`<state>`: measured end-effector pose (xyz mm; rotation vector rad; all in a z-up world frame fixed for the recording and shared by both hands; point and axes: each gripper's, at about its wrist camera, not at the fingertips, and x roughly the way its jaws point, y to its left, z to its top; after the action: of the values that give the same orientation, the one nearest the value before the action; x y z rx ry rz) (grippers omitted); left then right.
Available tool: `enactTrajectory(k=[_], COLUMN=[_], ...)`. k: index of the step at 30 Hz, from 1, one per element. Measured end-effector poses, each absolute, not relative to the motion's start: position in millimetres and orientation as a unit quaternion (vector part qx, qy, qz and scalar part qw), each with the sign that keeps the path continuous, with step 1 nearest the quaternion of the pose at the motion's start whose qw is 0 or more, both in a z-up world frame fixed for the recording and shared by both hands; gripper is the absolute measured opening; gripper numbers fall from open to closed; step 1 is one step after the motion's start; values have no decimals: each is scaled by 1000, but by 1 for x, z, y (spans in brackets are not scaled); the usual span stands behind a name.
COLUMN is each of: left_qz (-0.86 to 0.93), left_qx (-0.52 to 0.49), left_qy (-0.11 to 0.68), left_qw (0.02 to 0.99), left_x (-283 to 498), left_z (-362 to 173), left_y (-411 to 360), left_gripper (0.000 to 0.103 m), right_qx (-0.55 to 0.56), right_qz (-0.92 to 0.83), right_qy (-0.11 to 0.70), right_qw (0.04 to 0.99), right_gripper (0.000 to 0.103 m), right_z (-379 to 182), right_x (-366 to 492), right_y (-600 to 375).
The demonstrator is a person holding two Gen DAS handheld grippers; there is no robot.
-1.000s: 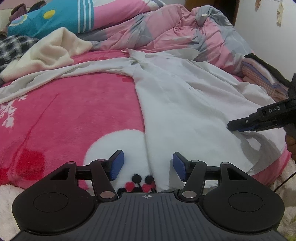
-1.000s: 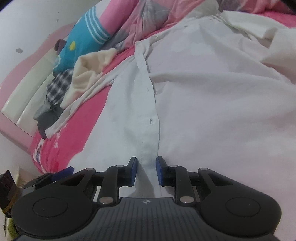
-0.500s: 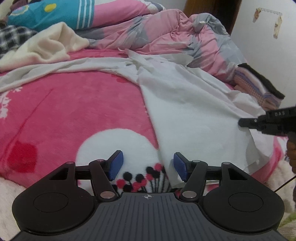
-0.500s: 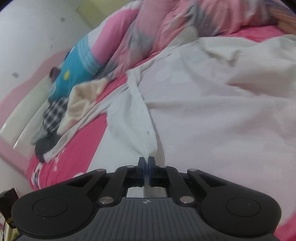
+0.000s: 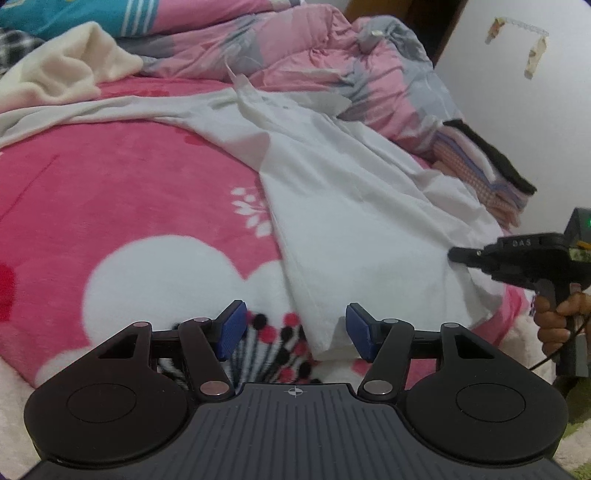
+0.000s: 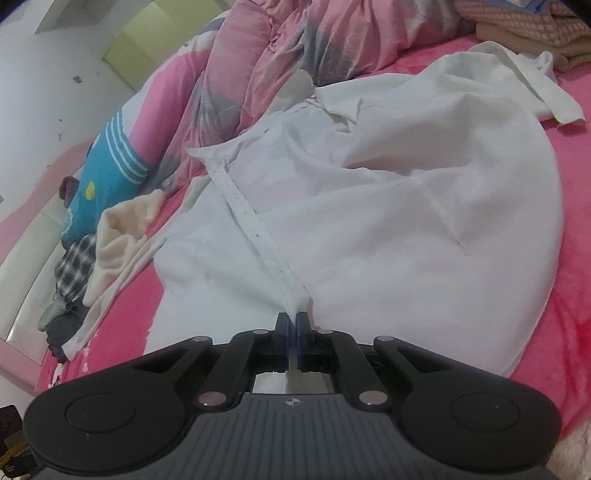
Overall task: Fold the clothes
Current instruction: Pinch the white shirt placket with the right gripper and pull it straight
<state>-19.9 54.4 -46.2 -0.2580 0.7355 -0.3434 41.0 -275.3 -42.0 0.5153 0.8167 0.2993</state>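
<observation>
Pink fleece blanket covers the bed, and from the left wrist view one white shirt lies spread across it, with one cream garment and a rumpled quilt behind. One left claw hovers released, its two blue pads either side of the shirt's near hem corner, gripping nothing. One right claw shows at the far hem, clenched on cloth. To my eye the left should close on that corner so both ends lift evenly

From the right wrist view, the right claw pinches the shirt at the bottom of its button placket, pads tight together. I would keep that pull gentle and level, so the front stays flat. One folded stack sits beyond
</observation>
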Motion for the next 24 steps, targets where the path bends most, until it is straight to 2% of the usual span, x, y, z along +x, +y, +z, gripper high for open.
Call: enactTrajectory(k=[4,8,13,24], left_qz=[-166,-154,-164,-143], left_qx=[-114,-126,-154,-74], left_qy=[365,374,384,387], left_qw=[909,906,896,908], left_x=[-20,-20,-19,-23], left_z=[-45,-45,-45,-39], left_y=[46,45,40,11], left_gripper=[57,46,45,45], right_qx=[244,243,246,265], right_qz=[132,131,136,159], right_qy=[389,387,387,385], right_qw=[879,880,878,869], right_gripper=[3,3,3,5], right_z=[-48,-52,-55,-52], right_x=[46,48,50,47], right_y=[-281,-284,-286,-290])
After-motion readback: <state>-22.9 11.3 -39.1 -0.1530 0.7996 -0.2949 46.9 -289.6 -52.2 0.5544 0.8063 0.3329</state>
